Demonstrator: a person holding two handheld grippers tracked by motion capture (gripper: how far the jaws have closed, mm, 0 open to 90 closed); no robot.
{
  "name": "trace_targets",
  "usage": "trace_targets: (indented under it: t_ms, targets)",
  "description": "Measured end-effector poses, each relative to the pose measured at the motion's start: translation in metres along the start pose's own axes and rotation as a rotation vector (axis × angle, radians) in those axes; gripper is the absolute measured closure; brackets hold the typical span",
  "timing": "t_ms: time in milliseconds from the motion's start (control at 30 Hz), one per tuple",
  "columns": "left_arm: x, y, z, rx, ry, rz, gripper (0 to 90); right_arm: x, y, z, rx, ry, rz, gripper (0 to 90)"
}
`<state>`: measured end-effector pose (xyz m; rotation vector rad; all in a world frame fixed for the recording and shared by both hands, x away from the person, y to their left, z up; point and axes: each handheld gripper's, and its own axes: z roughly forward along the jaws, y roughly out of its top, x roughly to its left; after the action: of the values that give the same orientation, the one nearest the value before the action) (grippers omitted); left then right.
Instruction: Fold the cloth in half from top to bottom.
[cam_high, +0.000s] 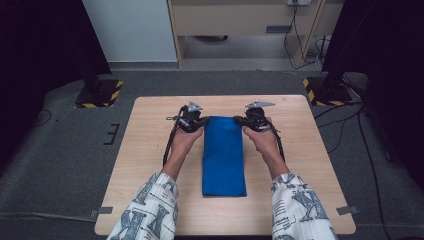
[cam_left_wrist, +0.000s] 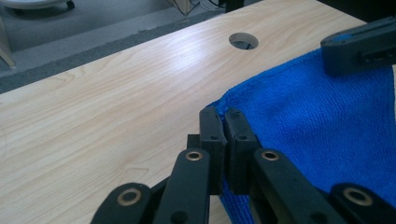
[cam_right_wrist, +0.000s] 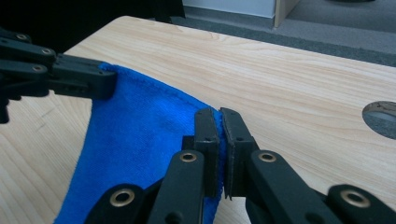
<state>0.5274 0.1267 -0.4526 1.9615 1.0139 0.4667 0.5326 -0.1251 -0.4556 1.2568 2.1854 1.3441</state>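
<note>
A blue folded cloth (cam_high: 223, 156) lies lengthwise down the middle of the wooden table (cam_high: 145, 150). My left gripper (cam_high: 200, 121) is shut on the cloth's far left corner (cam_left_wrist: 223, 106), the blue edge pinched between its black pads. My right gripper (cam_high: 239, 121) is shut on the far right corner (cam_right_wrist: 215, 112) in the same way. In the left gripper view (cam_left_wrist: 222, 116) the right gripper's jaws (cam_left_wrist: 359, 44) reach in from the upper right. In the right gripper view (cam_right_wrist: 218, 116) the left gripper's jaws (cam_right_wrist: 70, 77) hold the opposite corner. The pinched far edge is raised slightly off the wood.
A round cable hole (cam_left_wrist: 243, 41) is cut in the tabletop beyond the cloth's far edge. Bare wood runs on both sides of the cloth. Dark stands with yellow-black striped bases (cam_high: 100, 92) flank the table on the grey floor. A wooden cabinet (cam_high: 240, 20) stands behind.
</note>
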Motion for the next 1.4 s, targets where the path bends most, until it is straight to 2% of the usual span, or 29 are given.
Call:
trace_targets:
  t_ms: [67,300,533,633,1133,1400]
  targets:
    - [0.003,0.000,-0.001,-0.009,0.006,-0.011,87.3,-0.001,0.001,0.001,0.000,-0.005,0.002,86.7]
    - [0.008,0.007,-0.006,-0.016,0.012,-0.009,87.5,0.001,0.010,0.001,-0.018,-0.005,0.002,86.7]
    - [0.005,0.009,-0.008,-0.016,0.006,-0.001,87.4,0.001,0.010,-0.003,-0.030,-0.003,-0.002,86.7]
    - [-0.001,0.010,-0.011,-0.006,0.012,0.022,87.4,0.004,0.006,-0.007,-0.026,-0.007,-0.012,86.7]
    - [-0.023,0.004,-0.028,-0.012,-0.003,0.056,87.5,0.008,-0.013,-0.029,-0.043,0.021,-0.026,86.7]
    - [-0.031,-0.011,-0.043,-0.017,-0.015,0.070,87.5,0.018,-0.028,-0.037,-0.042,0.048,-0.035,86.6]
